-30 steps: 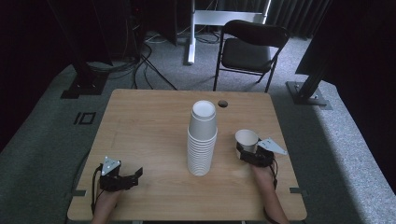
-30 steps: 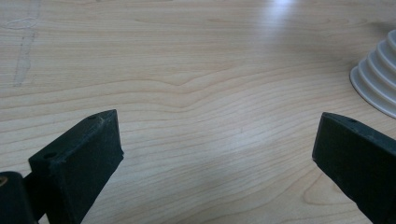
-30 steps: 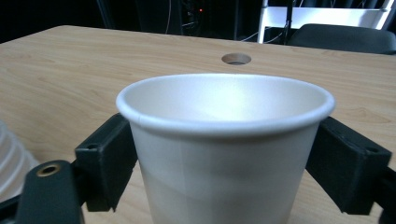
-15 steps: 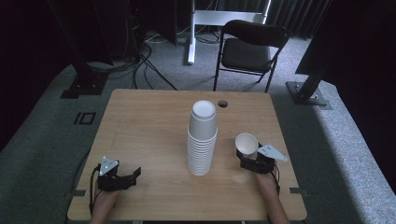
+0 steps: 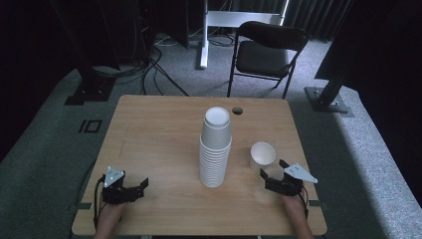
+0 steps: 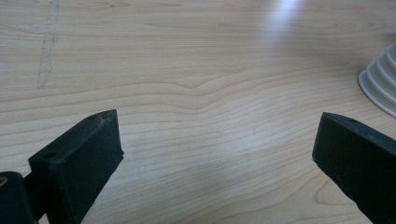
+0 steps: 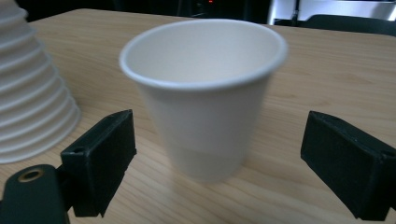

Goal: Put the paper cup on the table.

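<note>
Right gripper view: paper cup (image 7: 205, 98) upright between spread jaws of right hand-held gripper (image 7: 224, 158), untouched.

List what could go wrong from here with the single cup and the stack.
1. The right gripper is open, its fingers apart from the upright single white paper cup. A careless nudge could tip so light a cup.
2. The tall stack of upside-down white paper cups stands close beside it on the light wooden table. A sideways sweep could topple it.
3. Closing hard may crush the thin cup wall.
</note>
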### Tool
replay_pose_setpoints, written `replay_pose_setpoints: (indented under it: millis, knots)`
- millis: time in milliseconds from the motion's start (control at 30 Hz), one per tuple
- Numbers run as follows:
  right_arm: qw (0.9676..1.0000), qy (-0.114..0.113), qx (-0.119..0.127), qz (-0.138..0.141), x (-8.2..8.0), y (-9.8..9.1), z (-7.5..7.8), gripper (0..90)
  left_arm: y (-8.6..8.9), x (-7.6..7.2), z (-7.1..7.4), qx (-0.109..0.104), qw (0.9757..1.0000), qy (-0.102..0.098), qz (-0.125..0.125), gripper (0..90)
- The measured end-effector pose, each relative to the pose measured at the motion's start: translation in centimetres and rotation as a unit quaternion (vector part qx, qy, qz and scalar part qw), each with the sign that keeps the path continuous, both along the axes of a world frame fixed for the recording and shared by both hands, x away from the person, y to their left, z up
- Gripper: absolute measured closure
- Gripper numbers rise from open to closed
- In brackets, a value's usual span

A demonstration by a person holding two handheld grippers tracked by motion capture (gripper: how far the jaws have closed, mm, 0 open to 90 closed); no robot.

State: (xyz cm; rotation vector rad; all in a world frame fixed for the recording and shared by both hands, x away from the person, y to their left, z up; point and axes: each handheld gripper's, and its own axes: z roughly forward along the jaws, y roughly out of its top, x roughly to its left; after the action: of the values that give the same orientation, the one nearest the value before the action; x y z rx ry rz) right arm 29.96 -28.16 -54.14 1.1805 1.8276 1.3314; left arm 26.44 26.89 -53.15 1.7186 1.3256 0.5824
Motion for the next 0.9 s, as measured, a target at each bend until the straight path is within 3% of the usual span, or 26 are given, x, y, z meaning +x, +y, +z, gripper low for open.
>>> replay_pose_setpoints:
  millis: [467, 800, 900]
  knots:
    - [0.9995, -0.007, -0.006, -0.031, -2.5, -2.2, 0.0, 9.8, 0.5, -0.3, -0.1, 0.005, 1.0, 0.0, 0.001, 1.6]
    - [0.9981, -0.017, 0.013, -0.059, -4.0, -3.4, 0.4, 9.8, 1.1, -0.5, 0.0, 0.005, 0.9998, -0.014, 0.009, 1.6]
    - [0.9972, -0.016, 0.018, -0.071, -4.4, -3.7, 0.5, 9.8, 1.4, -0.6, 0.0, 0.014, 0.9995, -0.024, 0.013, 1.7]
